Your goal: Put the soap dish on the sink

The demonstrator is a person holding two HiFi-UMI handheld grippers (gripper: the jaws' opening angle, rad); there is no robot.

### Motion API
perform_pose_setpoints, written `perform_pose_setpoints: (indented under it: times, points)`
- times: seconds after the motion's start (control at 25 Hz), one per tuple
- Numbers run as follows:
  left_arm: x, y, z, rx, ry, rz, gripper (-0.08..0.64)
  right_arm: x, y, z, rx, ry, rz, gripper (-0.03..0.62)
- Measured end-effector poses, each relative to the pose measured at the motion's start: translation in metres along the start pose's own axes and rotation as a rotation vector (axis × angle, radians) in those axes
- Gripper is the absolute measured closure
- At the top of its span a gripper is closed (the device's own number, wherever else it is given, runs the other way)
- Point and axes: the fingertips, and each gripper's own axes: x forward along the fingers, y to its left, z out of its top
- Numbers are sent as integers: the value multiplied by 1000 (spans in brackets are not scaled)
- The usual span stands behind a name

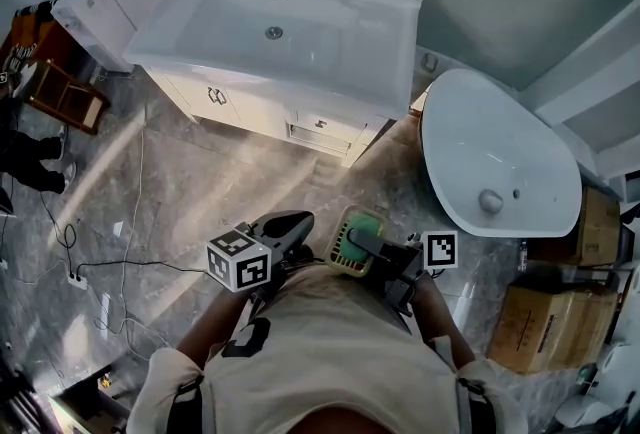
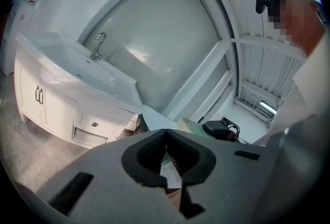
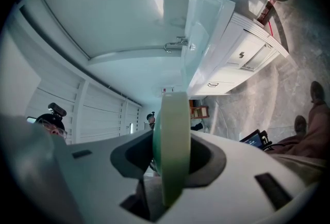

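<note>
Green with a cream rim, the soap dish [image 1: 357, 240] shows its slatted top in the head view. The right gripper [image 1: 368, 244] has it clamped, well short of the sink [image 1: 400, 72] and out over the grey marble floor [image 1: 200, 182] in front of it. The left gripper [image 1: 285, 225] hangs beside the dish, equally far from the sink. A white tub [image 1: 500, 157] stands to the sink's right with cardboard boxes [image 1: 540, 322] beyond it. A wooden chair [image 1: 62, 92] stands to the sink's left, and cables [image 1: 90, 272] trail on the floor before it.

In the left gripper view the jaw tips meet with nothing between them. The sink lies ahead, with the faucet [image 2: 98, 45] at its back edge.

In the right gripper view the dish [image 3: 172, 150] stands edge-on with a pad pressed against each face. The sink [image 3: 203, 37] appears turned on its side, so I judge the dish is carried roughly flat.

The step in hand looks like the carry. It would go best with the wrist kept as it is and the dish brought onto the sink's flat rim near the faucet, not the sloping bowl. The jaws should part only once the base rests, because the glazed surface is probably slick.
</note>
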Motion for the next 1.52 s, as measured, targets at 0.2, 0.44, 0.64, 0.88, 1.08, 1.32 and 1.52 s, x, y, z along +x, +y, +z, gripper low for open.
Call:
perform_pose_setpoints:
  times: [0.2, 0.44, 0.64, 0.88, 1.08, 1.32, 1.52]
  points:
    - [18, 4, 8, -7, 9, 14, 541, -3, -2, 21, 5, 11, 15, 445]
    - [43, 8, 20, 1, 24, 38, 541, -13, -5, 53, 23, 5, 36, 445]
    - [67, 11, 33, 21, 36, 60, 541, -21, -8, 82, 24, 8, 52, 445]
    - [95, 9, 50, 19, 30, 99, 541, -38, -11, 118, 40, 20, 42, 445]
    - [119, 6, 58, 6, 19, 125, 541, -54, -17, 141, 51, 44, 22, 445]
    - [145, 0, 59, 35, 54, 147, 541, -69, -29, 166, 24, 66, -1, 445]
    - [152, 5, 63, 34, 60, 164, 541, -69, -35, 173, 51, 61, 10, 445]
